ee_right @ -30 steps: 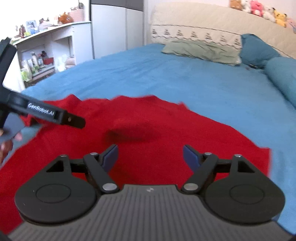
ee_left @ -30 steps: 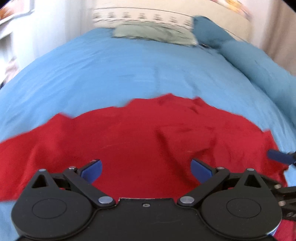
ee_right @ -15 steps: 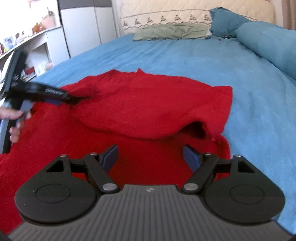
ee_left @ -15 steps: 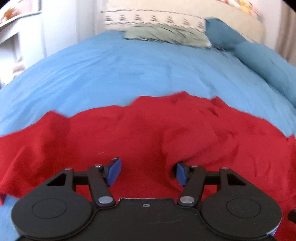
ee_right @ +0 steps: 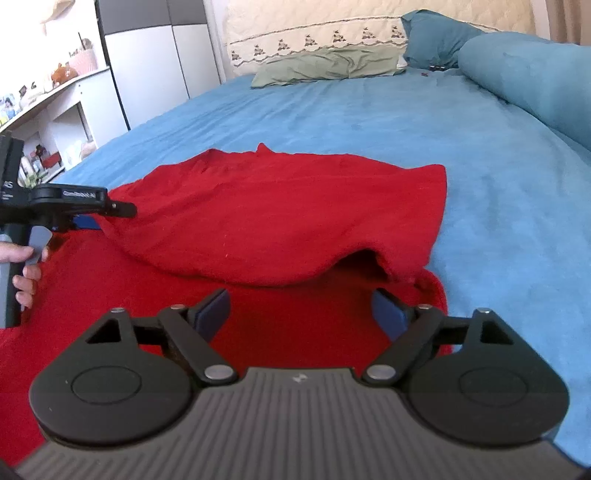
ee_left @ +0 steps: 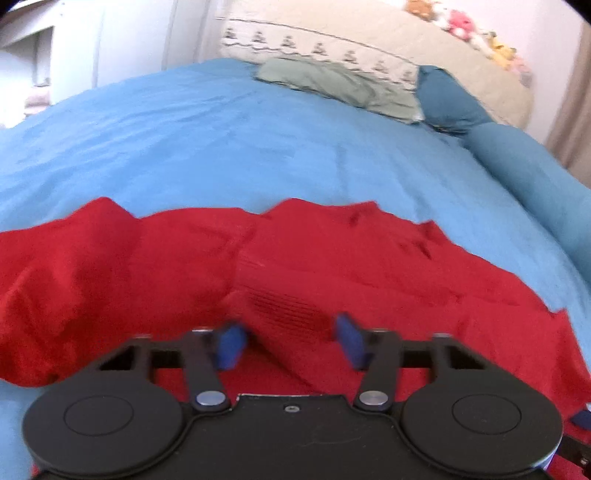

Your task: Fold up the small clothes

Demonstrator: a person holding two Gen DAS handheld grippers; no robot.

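Both tongs are open. The left tongs straddle a ribbed hem of the red garment on the bed; the right tongs hover before its folded flap, probably ready to smooth it.

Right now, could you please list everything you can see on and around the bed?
garment: one, red, on the bed, far part folded over the near part.
bedspread: one, blue, under the garment.
pillow: one, grey-green, at the headboard.
cushions: two, teal, at the bed's right side.
headboard: one, beige, embroidered.
plush toys: several, blurred, on the headboard.
shelves: white, cluttered, left of the bed.
left hand-held gripper: open, astride a garment fold.
right hand-held gripper: open, over the garment.
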